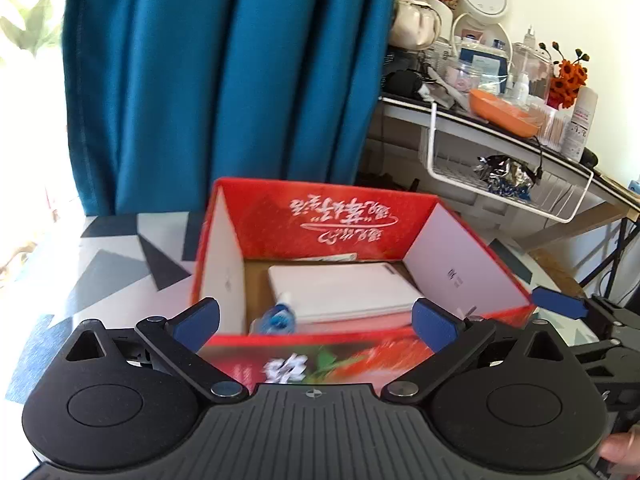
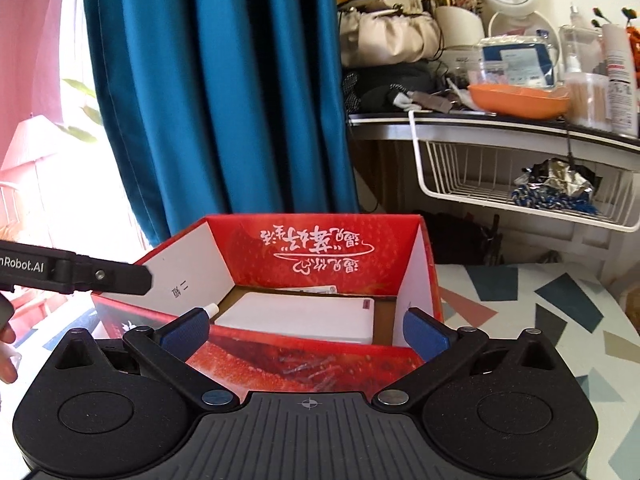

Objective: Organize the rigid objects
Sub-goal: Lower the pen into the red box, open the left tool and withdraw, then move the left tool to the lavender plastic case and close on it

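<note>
A red box (image 1: 320, 220) is sitting open on the patterned surface (image 1: 120, 264), and inside it a flat white case (image 1: 344, 292) is lying on the cardboard floor, with a small blue-and-white tube (image 1: 278, 316) resting against its near left corner. White flaps are standing up along the box's left and right walls, and white script is running across the red back wall. The left gripper (image 1: 316, 324) is hovering at the box's near edge, its blue-padded fingers (image 1: 196, 324) spread wide and holding nothing. The right gripper (image 2: 306, 330) is hanging over the same near edge from the other side, its fingers (image 2: 424, 332) likewise gaping and empty. Behind the box a blue curtain (image 1: 224, 80) is hanging, and to the right a cluttered shelf (image 2: 480, 124) is carrying an orange tray (image 2: 516, 100), with a white wire basket (image 2: 520, 196) slung beneath.
</note>
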{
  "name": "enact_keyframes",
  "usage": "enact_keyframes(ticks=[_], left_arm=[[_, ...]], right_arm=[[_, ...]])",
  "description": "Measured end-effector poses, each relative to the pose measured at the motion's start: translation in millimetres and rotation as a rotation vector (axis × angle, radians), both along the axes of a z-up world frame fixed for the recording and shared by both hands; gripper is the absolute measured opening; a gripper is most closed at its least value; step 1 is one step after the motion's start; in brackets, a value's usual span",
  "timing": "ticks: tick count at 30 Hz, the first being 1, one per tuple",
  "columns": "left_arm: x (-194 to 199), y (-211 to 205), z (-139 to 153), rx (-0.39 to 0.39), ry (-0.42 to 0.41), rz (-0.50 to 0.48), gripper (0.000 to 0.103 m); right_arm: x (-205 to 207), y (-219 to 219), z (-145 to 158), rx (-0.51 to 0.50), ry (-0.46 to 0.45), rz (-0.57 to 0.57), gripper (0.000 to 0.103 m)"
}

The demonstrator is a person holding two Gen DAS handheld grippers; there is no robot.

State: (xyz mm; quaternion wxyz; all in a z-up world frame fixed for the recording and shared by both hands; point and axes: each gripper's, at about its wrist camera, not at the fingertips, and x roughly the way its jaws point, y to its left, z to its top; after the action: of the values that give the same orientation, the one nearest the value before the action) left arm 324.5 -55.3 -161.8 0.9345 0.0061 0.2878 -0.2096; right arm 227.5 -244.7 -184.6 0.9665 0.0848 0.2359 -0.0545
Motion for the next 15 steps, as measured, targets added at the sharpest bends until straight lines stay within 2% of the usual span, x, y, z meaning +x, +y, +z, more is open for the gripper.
enact_keyframes(ticks=[10,15], left_arm=[[-18.3,25.4,-22.6,-0.005,0.053,0.046,0.103],[-20.1,35.2,-40.7,-0.016,0.104,0.058,0.103]], right_arm=[[-27.6,14.6,-19.1,-0.002,-0.005,-0.010,0.103],[-30.9,27.3,-35.5,0.005,0.043,0.057,0.103]])
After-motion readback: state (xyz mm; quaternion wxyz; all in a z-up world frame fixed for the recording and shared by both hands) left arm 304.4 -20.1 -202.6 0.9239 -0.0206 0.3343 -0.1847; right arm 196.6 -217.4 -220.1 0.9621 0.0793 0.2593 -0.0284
